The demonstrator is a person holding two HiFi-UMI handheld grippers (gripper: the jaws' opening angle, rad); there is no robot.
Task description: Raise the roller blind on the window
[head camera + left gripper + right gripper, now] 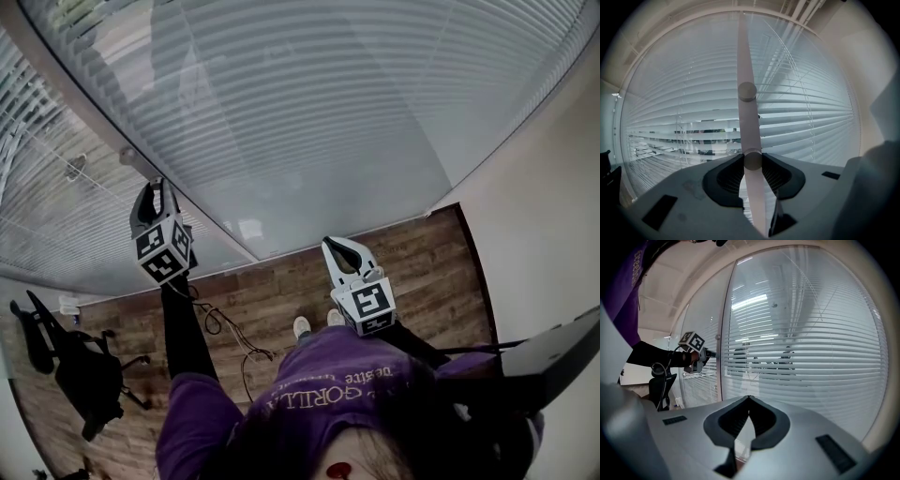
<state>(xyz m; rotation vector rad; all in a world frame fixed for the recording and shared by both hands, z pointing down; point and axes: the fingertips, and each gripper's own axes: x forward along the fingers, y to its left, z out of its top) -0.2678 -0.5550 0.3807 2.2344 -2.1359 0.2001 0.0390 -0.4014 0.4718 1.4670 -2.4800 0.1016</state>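
A slatted blind (309, 122) hangs fully down over the big window in front of me. In the left gripper view a pale control rod (745, 61) runs straight up in front of the slats, and my left gripper (752, 161) is shut on it, one jaw against each side. In the head view that left gripper (157, 192) is held up by the frame post (94, 122) between two windows. My right gripper (339, 246) hangs lower and to the right, apart from the blind. Its jaws meet at the tips with nothing between them, as the right gripper view (749, 398) shows.
A second slatted window (47, 206) lies to the left of the post. A black office chair (80, 375) stands on the wood floor at lower left, with loose cables (234, 337) near my feet. A plain wall (553, 206) closes the right side.
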